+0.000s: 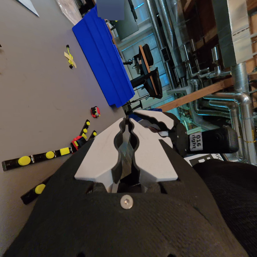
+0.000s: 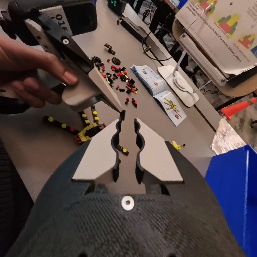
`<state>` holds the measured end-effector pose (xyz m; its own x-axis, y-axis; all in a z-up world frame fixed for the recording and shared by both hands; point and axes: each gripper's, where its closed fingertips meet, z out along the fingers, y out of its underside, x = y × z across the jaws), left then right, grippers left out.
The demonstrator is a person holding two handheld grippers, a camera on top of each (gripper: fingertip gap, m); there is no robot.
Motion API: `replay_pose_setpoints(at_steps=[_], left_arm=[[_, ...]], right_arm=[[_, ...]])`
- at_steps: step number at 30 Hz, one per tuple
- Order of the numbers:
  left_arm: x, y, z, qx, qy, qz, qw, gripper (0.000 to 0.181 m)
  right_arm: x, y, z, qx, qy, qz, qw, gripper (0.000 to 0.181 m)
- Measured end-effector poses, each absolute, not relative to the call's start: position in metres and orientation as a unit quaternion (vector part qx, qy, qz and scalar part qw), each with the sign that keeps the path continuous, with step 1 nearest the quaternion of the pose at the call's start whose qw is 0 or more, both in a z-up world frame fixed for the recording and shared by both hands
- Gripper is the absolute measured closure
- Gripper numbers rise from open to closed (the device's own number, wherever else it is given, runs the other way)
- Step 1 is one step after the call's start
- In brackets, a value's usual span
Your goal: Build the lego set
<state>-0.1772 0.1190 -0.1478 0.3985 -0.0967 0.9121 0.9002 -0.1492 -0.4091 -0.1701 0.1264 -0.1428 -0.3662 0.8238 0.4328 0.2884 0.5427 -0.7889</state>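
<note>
While the left gripper (image 2: 120,111) is pinching a small black brick (image 2: 123,114) at the very tips of its nearly closed fingers, the right gripper (image 2: 127,120) is waiting just below it with its fingers parted and holding nothing, one tip almost touching the brick. Held item: tiny, light, rigid plastic, smooth-sided and likely to be twisting or popping free under a tip grip; best taken across its flat sides. On the desk (image 2: 139,105): a partly built black-and-yellow model (image 2: 89,131) with studded legs is lying left of the grippers, near them; a loose pile of pieces (image 2: 119,77) in black, red and yellow is sitting farther off; an open instruction booklet (image 2: 159,91) is lying to the right of the pile; a blue bin (image 2: 235,185) is standing at the near right. Pose: the left gripper is angling down from upper left, a bare hand (image 2: 34,75) wrapping its handle; the right is pointing forward over the desk.
</note>
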Motion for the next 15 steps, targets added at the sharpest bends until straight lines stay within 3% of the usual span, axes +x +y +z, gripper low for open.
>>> replay_pose_setpoints(at_steps=[15], left_arm=[[-0.1690, 0.1219, -0.1467, -0.631, -0.318, -0.412, 0.575, 0.181]], right_arm=[[-0.1702, 0.1200, -0.1511, -0.391, -0.770, 0.314, 0.395, 0.175]])
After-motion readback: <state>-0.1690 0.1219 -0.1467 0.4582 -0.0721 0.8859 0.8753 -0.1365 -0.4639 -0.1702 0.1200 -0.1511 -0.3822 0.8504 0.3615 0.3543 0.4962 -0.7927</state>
